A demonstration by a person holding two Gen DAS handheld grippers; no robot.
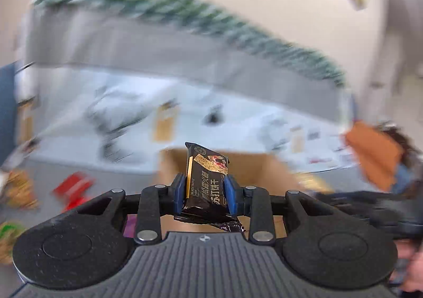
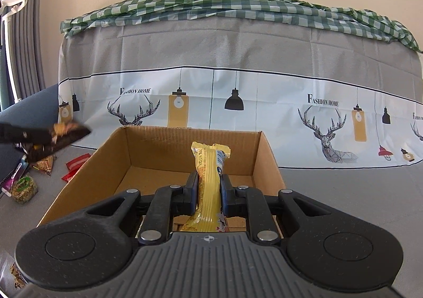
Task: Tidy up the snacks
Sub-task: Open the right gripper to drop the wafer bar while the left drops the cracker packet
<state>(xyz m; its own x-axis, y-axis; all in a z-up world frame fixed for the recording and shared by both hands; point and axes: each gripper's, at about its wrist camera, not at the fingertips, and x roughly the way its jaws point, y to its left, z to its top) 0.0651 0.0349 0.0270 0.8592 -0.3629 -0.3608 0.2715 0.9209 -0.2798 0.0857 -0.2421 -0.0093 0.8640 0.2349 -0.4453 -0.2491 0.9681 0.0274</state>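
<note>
Right gripper [image 2: 208, 196], nearest the lens in the right wrist view, was clenched on a yellow snack bar [image 2: 210, 179] whose long axis ran forward along the fingers, its crimped far end tilted up over the open cardboard box [image 2: 87, 165]. Behind the box hung a grey cloth [image 2: 238, 44] printed with deer and lamps, topped by a green checked cloth [image 2: 238, 4]; both draped a large block at the back of the grey table [image 2: 343, 192].

The box was the largest of the task's things. It stood directly ahead of and below the right gripper, open side up, its floor apparently bare where visible. The yellow bar already lay above the near part of the box interior, so the release seemed to turn only on a short descent, with the bar's length aligned front to back along the box.

Left gripper [image 1: 203, 193], seen in a strongly motion-blurred left wrist view, was clamped on a dark cracker packet [image 1: 206, 181], held upright between the blue pads [image 1: 179, 192]. The same box [image 1: 264, 171] lay ahead and slightly to the right of it. In the right wrist view this packet [image 2: 66, 136] appeared at the far left, outside the box's left wall and higher than its rim. The right hand was therefore judged nearer to the drop.

Loose snacks remained on the table left of the box: red packets [image 2: 76, 165], a triangular brown packet [image 2: 45, 165] and a green-labelled round snack [image 2: 23, 187].
</note>
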